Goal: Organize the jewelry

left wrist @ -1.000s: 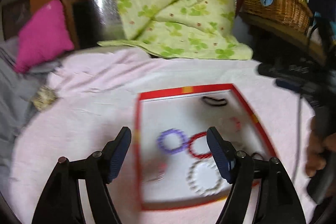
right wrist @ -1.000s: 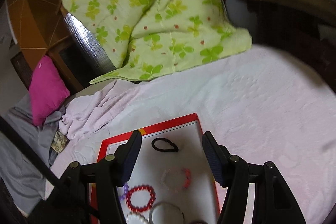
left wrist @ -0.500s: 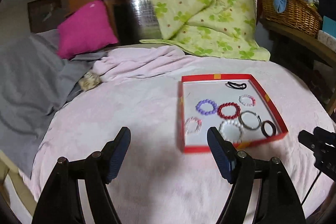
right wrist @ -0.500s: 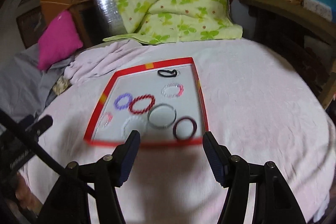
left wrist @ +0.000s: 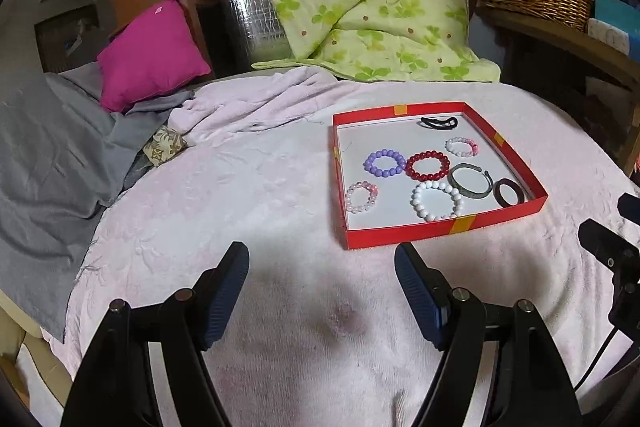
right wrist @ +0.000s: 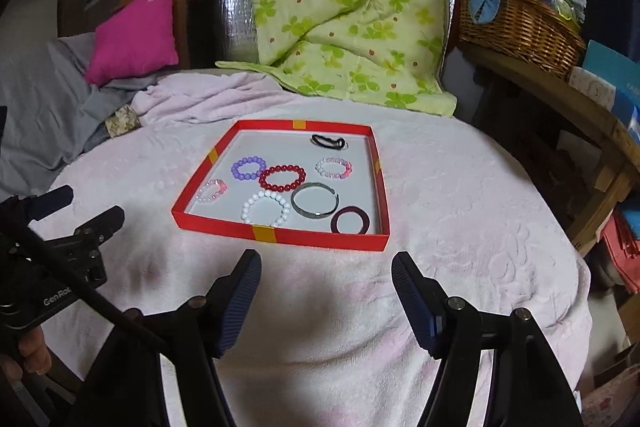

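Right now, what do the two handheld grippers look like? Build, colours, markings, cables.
The left gripper and the right gripper match: black linkage arms with silver pivot pins, and dark blue ribbed pads. In the right wrist view, the left unit's black body carries white "GenRob" lettering, cut off, and a black cable crosses it.

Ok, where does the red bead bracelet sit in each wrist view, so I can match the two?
Left wrist: red bead bracelet right of centre, mid-height, inside the red tray, right of the purple bracelet.
Right wrist: red bead bracelet left of centre, mid-height, in the tray's middle.
Shared landmark: the white bead bracelet, just nearer the camera in both.
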Tool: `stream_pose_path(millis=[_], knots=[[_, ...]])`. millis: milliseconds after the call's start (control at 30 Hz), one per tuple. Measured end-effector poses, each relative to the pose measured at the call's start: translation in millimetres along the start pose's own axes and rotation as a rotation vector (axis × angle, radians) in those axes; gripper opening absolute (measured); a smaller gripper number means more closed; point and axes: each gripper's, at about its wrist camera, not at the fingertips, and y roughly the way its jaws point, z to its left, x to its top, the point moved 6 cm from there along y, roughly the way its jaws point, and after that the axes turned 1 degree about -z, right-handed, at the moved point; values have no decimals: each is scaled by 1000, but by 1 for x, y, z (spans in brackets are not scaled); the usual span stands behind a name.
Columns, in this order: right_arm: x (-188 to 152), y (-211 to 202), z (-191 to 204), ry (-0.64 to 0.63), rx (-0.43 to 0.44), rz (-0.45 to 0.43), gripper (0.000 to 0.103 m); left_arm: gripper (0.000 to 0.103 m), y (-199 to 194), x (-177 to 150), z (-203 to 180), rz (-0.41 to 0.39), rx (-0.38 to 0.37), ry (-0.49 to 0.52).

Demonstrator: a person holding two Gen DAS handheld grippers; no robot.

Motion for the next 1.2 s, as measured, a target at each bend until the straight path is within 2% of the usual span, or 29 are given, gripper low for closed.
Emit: stream_pose_path(millis=[100, 167, 367, 533, 700, 867, 1000, 1200], knots=[[0, 5, -1, -8, -18, 9, 72, 76, 4, 0, -1, 6, 16, 4], [1, 9, -3, -8, -30, 14, 72, 87, 6, 1, 1, 6, 36, -2], [0, 12, -7, 4, -39, 23, 72, 87, 5, 3, 5, -18, 41, -32], [-1, 14, -14, 28, -48, 30, 72, 87, 8, 3, 3, 18, 27, -67], [-4, 22, -22, 68, -36, 63, 72, 87, 14, -2, -8, 67, -7, 6], [-5, 25, -33, 152, 6, 71, 72, 87, 9, 1, -2, 38, -6, -15], [-3, 21, -29, 135, 2, 50, 72, 87, 4, 5, 4, -1, 8, -38], [0, 18, -23, 125, 1, 25, 72, 87, 2, 4, 1, -11, 31, -11]])
